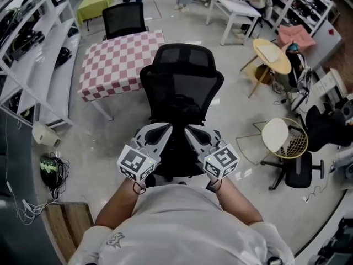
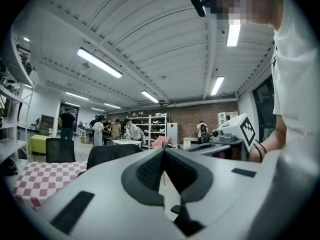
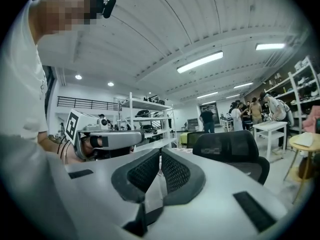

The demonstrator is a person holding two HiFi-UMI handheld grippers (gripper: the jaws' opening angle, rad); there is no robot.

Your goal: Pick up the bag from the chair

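Note:
A black mesh office chair (image 1: 182,84) stands in front of me, its back toward the checked table. A dark shape lies low on its seat (image 1: 185,106); I cannot tell a bag apart from the black chair. Both grippers are held close to my chest, above the seat's near edge and pointing at the chair. My left gripper (image 1: 161,128) is shut with nothing between its pads. My right gripper (image 1: 194,129) is likewise shut and holds nothing. The chair's back (image 3: 232,146) shows in the right gripper view. In the left gripper view, its top (image 2: 107,154) is just over the jaws.
A table with a red-checked cloth (image 1: 118,59) stands behind the chair, a second black chair (image 1: 124,18) beyond it. White shelves (image 1: 33,54) line the left. At the right are a round wooden stool (image 1: 273,57), a wire basket (image 1: 287,139) and another black chair (image 1: 300,170). Several people stand far back.

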